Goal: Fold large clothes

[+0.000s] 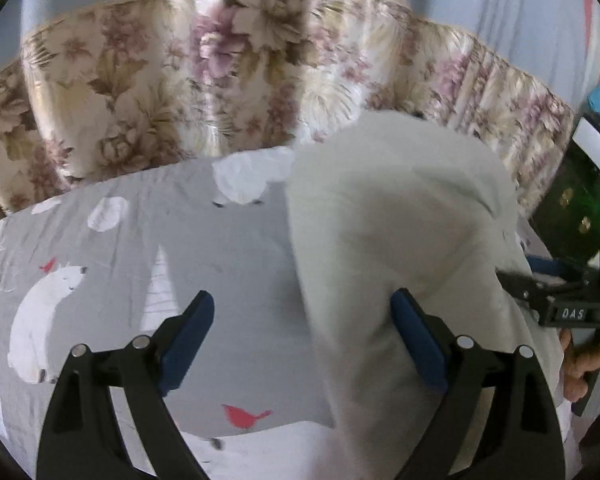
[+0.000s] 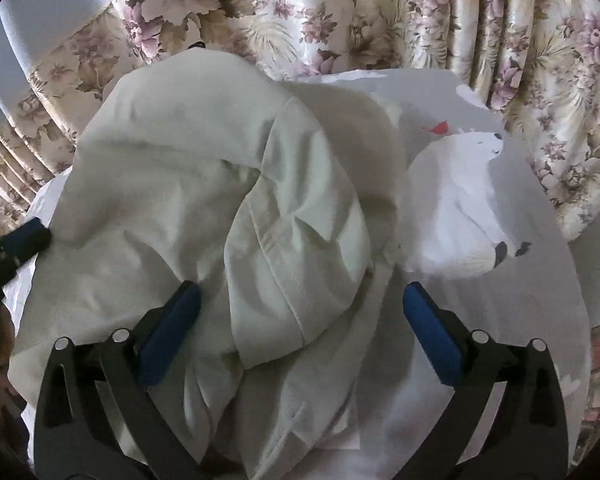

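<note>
In the left wrist view, the far left holds a grey cotton bedsheet printed with white polar bears and red birds [image 1: 228, 256], spread flat as the work surface. Behind it hangs a cream satin curtain with mauve and brown flowers [image 1: 204, 68], falling in folds right down to the sheet's far edge. The left gripper [image 1: 302, 340] hovers low over the sheet with its blue-padded fingers [image 1: 190, 344] spread wide; nothing lies between them except bare sheet on one side and the edge of cloth on the other. That cloth is the large pale off-white garment [image 1: 400, 240], heaped in a rumpled mound toward the right, its near fold draping over the gripper's right-hand pad. At the far right edge a person's hand [image 1: 584, 360] grips the handle of the other tool.

In the right wrist view, the left gripper's blue tip touches the garment's left edge. The garment [image 2: 228, 200] fills the centre, bunched and twisted, with a seamed fold uppermost. The right gripper [image 2: 302, 332] stands with its pads [image 2: 168, 332] apart, straddling the near folds without pinching them. To the right the sheet [image 2: 520, 280] lies bare, and the curtain [image 2: 540, 80] closes the background.
</note>
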Demonstrator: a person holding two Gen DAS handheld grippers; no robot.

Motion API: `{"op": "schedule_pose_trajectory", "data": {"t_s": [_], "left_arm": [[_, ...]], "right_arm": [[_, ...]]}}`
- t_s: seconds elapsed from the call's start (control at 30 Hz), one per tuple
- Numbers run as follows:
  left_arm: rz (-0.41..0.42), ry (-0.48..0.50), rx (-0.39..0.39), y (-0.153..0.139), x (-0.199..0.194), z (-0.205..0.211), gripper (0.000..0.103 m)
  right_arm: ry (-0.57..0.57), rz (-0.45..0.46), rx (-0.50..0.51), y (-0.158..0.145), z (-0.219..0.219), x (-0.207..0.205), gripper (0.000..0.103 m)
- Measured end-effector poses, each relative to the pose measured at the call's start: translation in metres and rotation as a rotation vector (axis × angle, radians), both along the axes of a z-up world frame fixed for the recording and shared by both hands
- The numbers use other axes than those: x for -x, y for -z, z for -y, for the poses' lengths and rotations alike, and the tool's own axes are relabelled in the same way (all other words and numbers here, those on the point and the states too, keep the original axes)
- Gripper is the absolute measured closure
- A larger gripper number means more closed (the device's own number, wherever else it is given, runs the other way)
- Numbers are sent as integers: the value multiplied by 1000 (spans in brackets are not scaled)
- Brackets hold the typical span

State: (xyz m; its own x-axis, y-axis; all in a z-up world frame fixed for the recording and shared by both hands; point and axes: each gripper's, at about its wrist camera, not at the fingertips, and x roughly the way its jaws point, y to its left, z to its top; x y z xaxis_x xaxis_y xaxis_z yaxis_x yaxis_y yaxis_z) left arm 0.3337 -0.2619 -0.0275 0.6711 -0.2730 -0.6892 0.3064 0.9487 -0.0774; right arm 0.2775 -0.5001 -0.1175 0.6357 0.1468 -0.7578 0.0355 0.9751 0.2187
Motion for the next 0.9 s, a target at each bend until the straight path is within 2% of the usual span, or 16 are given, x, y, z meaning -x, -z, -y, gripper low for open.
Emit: {"op": "schedule_pose_trajectory", "data": {"t_s": [0.1, 0.17, 0.27, 0.3, 0.33, 0.4, 0.43, 0.53, 0.6, 0.67, 0.73, 0.77, 0.8, 0.87, 0.9], "left_arm": [[43, -96, -18, -5, 2, -21, 14], [-32, -64, 8, 6, -6, -23, 14], [-18, -57, -18, 10, -6, -13, 14], [-26, -60, -14, 11, -7, -12, 13], [-33, -67, -9, 11, -10, -11, 13], [-32, -78, -22, 15, -11, -8, 12], [-21, -85, -32, 15, -9, -7, 11], [2, -117, -47, 13, -4, -6, 12], [24, -122, -32, 5, 3, -9, 13], [52, -82, 15, -6, 13, -13, 13], [19, -46, 68, -6, 13, -15, 12], [-40, -10, 129, -1, 9, -14, 12], [-55, -16, 146, 1, 7, -15, 11], [-45, -44, 157, 8, 3, -14, 2], [-69, -44, 175, 15, -1, -13, 1]], "right_arm": [[-33, -5, -29, 2, -2, -2, 10], [-55, -12, -59, 2, -4, -4, 16], [-78, -23, -92, 4, -3, -7, 24], [-88, -25, -117, 5, -2, -7, 31], [-103, -22, -138, 4, -2, -6, 48], [-142, -5, -157, 0, -8, -3, 62], [-144, 0, -129, -2, -13, -3, 64], [-137, -1, -126, -1, -13, -3, 64], [-136, 3, -126, -1, -11, -1, 64], [-130, 3, -114, -1, -14, -1, 64], [-126, 0, -92, -2, -17, -2, 64], [-125, 0, -82, -3, -19, -2, 64], [-125, -1, -79, -3, -19, -2, 64], [-124, -4, -87, -2, -17, -3, 64], [-122, -5, -96, -2, -16, -3, 64]]}}
